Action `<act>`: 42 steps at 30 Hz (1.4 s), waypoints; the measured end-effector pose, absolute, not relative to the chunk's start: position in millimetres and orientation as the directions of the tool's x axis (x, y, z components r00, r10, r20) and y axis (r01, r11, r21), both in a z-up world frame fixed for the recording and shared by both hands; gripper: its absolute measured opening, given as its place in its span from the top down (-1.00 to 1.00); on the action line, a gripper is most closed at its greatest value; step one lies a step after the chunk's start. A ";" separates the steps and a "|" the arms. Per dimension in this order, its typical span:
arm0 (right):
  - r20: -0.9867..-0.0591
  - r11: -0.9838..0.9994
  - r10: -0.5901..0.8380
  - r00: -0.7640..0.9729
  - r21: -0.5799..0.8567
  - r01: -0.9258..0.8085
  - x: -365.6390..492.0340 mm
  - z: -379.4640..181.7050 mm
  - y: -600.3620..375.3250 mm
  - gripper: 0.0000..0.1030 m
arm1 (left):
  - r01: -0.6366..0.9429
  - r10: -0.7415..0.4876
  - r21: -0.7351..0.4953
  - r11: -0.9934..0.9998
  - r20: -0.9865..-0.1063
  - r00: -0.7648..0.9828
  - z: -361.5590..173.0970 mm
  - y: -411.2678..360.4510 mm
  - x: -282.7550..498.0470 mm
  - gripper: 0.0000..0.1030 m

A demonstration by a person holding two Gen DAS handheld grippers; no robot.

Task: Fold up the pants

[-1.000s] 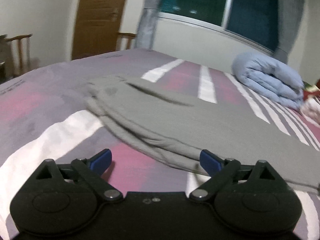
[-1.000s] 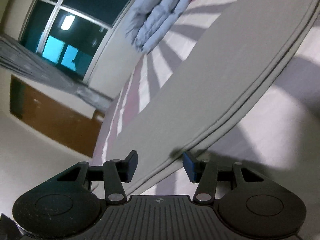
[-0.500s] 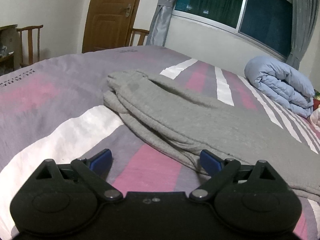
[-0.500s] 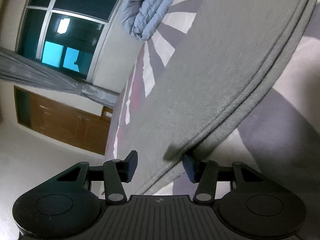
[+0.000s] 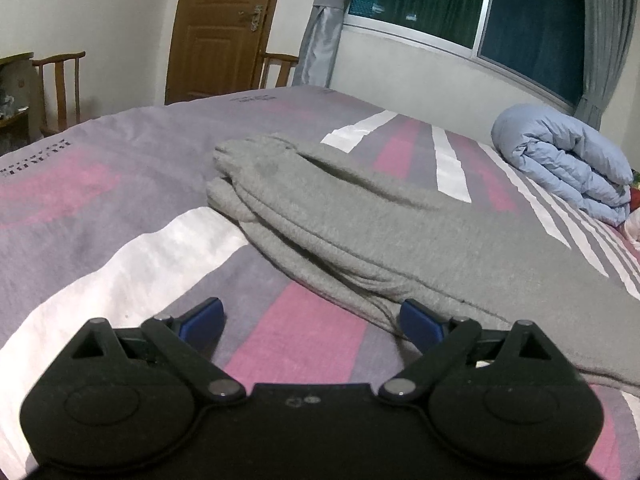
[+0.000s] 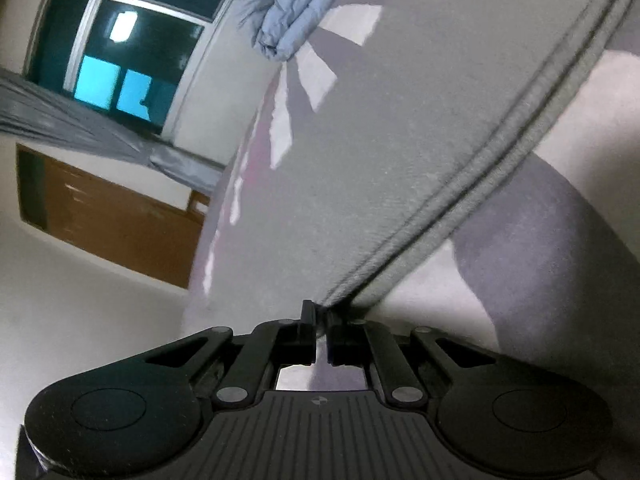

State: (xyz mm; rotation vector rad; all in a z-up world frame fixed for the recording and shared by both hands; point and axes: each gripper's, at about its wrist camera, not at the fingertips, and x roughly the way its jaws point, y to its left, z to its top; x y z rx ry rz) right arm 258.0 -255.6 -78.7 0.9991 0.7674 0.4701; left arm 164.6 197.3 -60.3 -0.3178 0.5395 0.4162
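Grey pants (image 5: 360, 220) lie flat on the striped bedspread (image 5: 100, 184), legs stacked, one end bunched toward the far left. My left gripper (image 5: 312, 316) hovers low over the bedspread, open, its blue right fingertip (image 5: 420, 320) beside the pants' near edge with nothing between the jaws. In the right wrist view the picture is rolled over; the grey pants (image 6: 380, 140) fill the middle. My right gripper (image 6: 320, 320) is shut on the pants' layered edge, the cloth pinched between its pads.
A rolled light blue duvet (image 5: 568, 160) rests at the far right of the bed under the window (image 5: 480, 4). Wooden chairs (image 5: 60, 84) and a brown door (image 5: 224, 28) stand beyond the bed's far left side.
The right gripper's jaws went from open around the pants' edge to shut on it. The left gripper's view tilted up a little; it stays open beside the pants.
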 end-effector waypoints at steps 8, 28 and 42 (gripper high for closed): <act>-0.431 0.498 0.682 0.591 0.865 0.057 260.3 -77.1 -271.4 0.78 | -0.471 0.316 -0.178 0.864 -0.536 0.783 -55.7 193.2 162.6 -0.74; -0.420 0.687 0.416 0.806 0.726 0.024 273.5 -24.0 -371.6 0.22 | -0.330 0.295 -0.015 0.944 -0.408 0.864 -19.0 156.7 207.4 -0.79; -0.606 0.787 0.606 0.515 0.362 -0.501 395.7 -10.3 -24.8 0.22 | -0.167 0.199 0.109 0.980 -0.611 0.766 -33.2 191.6 349.4 -0.80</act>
